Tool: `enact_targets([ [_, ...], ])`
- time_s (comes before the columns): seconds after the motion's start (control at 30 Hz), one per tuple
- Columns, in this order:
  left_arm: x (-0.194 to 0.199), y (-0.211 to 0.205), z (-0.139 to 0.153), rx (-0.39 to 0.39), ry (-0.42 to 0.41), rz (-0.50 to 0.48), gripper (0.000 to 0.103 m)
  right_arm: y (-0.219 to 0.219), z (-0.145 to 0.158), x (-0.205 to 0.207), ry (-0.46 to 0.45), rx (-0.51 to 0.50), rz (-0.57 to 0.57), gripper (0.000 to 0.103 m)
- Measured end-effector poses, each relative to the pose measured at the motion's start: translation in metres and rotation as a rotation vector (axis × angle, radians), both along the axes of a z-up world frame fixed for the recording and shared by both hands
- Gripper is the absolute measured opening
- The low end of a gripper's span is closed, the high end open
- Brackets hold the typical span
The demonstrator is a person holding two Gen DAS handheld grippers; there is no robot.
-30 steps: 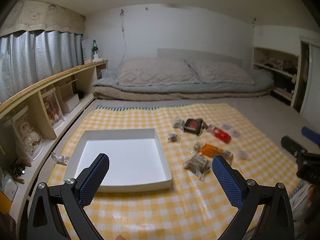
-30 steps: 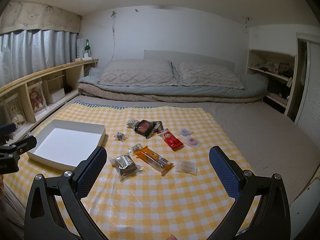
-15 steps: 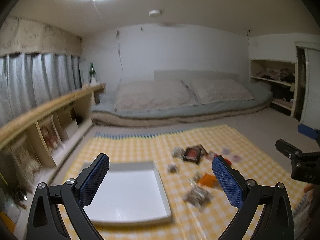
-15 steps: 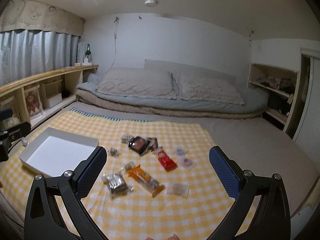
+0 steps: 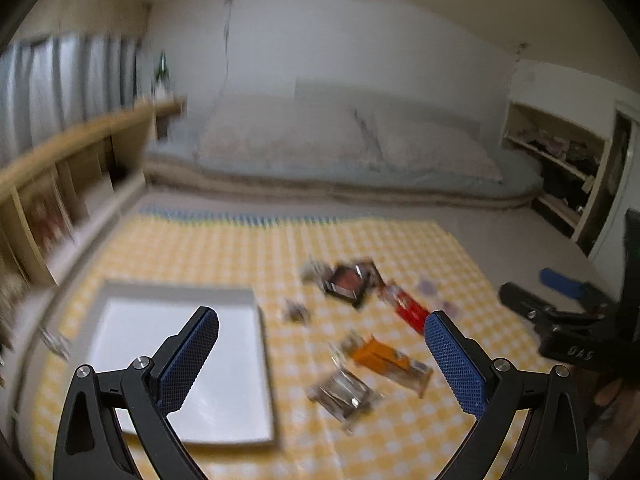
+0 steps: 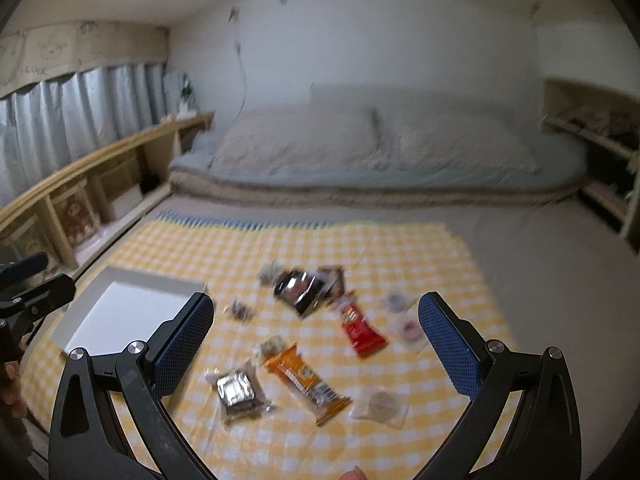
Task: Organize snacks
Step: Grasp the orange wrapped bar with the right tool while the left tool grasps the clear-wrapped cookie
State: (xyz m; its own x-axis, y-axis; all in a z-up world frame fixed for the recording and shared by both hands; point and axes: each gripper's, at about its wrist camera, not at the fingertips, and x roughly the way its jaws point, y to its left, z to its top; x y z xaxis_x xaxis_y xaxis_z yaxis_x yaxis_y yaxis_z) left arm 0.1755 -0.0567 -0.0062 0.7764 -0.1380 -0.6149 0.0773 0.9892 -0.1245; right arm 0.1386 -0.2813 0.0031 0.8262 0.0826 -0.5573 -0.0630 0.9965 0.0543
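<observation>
The left gripper (image 5: 321, 354) has its jaws spread wide and empty, its blue-padded fingers (image 5: 192, 354) framing the lower middle of the left wrist view; the right gripper (image 6: 316, 344) is likewise released, holding nothing. Between the left jaws lies a clear-wrapped dark snack packet (image 5: 344, 394) and, just beside it, an orange rectangular snack bar (image 5: 386, 358). Left of these, partly behind the left finger, sits a shallow white cardboard tray (image 5: 256, 364), apparently empty. Farther up the frame are a red snack sachet (image 5: 410, 312), a dark square packet with a reddish centre (image 5: 348, 282) and a small twisted candy (image 5: 296, 314), all blurred. In the right wrist view the same snacks sit between the jaws at centre, with small round clear-wrapped sweets (image 6: 408, 326) toward the right finger. Everything rests on a yellow-and-white checked cloth (image 6: 400, 248) spread on the floor. Beyond it, across the upper frame, a low bed with grey pillows (image 6: 296, 140); a wooden shelf (image 6: 112, 152) runs along the left.
</observation>
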Motion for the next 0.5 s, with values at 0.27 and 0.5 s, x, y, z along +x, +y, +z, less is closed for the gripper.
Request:
enact_targets([
  [0.27, 0.103, 0.016, -0.057, -0.277, 0.366, 0.013, 0.103, -0.007, -0.077, 0.053, 0.226, 0.039, 0.141, 0.09],
  [0.5, 0.155, 0.023, -0.108, -0.417, 0.588, 0.035, 0.103, 0.007, -0.154, 0.086, 0.428, -0.087, 0.286, 0.088],
])
